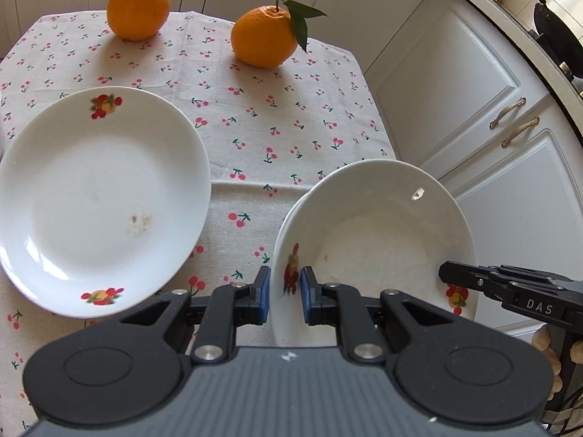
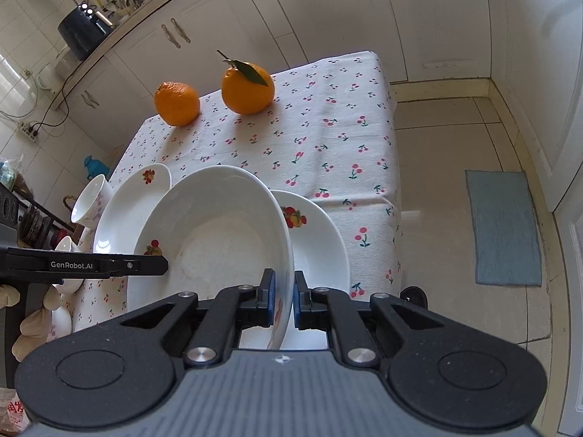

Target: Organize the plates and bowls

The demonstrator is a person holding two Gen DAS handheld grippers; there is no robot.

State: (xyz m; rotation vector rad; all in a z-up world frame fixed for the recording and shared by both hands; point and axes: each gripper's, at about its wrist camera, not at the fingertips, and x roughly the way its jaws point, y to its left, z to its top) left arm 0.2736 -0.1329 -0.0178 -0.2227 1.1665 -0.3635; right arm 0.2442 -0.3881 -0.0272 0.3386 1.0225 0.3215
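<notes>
Left tool (image 1: pixel 285 291) and right tool (image 2: pixel 283 298) both clamped on rim of white bowl (image 1: pixel 382 233); plate (image 1: pixel 98 200) left of left tool on table (image 1: pixel 277 127).

Ahead of the grippers we see two oranges on the cherry-print tablecloth (image 2: pixel 328 138): a plain orange (image 2: pixel 177 103) at the left and, near it, a leafy orange (image 2: pixel 247 89) with a stem. Beyond them stand white cabinets (image 2: pixel 204 36). Far right of the right gripper, a blue mat (image 2: pixel 504 227) lies on the tiled floor (image 2: pixel 437 182).
</notes>
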